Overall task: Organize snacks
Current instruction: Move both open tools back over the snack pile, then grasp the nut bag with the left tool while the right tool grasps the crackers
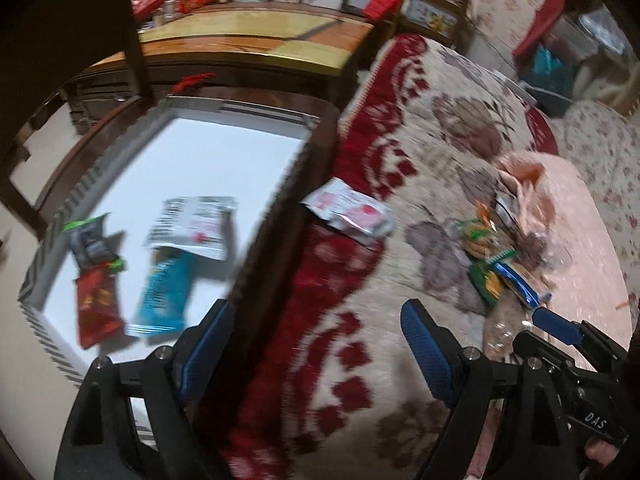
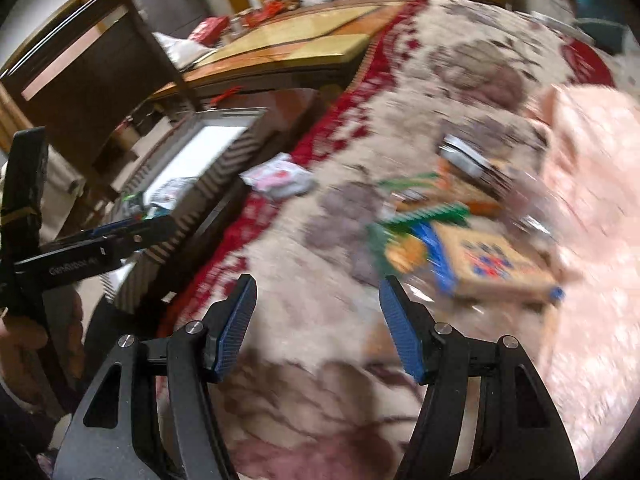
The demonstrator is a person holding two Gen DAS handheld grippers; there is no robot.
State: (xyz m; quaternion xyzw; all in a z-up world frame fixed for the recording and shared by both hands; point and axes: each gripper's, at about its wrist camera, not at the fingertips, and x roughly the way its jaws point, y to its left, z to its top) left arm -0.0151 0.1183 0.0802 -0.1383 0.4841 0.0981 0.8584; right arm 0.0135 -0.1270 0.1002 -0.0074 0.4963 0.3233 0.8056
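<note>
In the left wrist view, we see the left gripper [image 1: 316, 344] hanging over the edge where a white tray [image 1: 224, 152] meets a red and cream floral blanket [image 1: 400, 160]. Its blue fingers are spread wide with nothing between them. Only this view shows the tray's contents clearly: a red snack packet [image 1: 96, 304] and a teal snack packet [image 1: 164, 292] lie side by side, long axes running from the near edge toward the far one, and above them sit a dark packet with green trim [image 1: 90, 240] and a white packet [image 1: 192, 226]. A white and pink sachet [image 1: 350, 212] lies on the blanket just beside the tray. A blurred pile of snacks [image 1: 496, 256] sits on the blanket to the right, and the right gripper [image 1: 556, 324] is at its near edge.

In the right wrist view, we see the right gripper [image 2: 318, 328] with fingers wide apart and empty above the blanket [image 2: 304, 312]. The pile [image 2: 460, 240] lies ahead; here alone a flat tan box [image 2: 496, 268] shows, its long axis slanting toward lower right. The sachet [image 2: 280, 176] lies near the tray [image 2: 208, 140]. Heavy motion blur hides finer detail.
</note>
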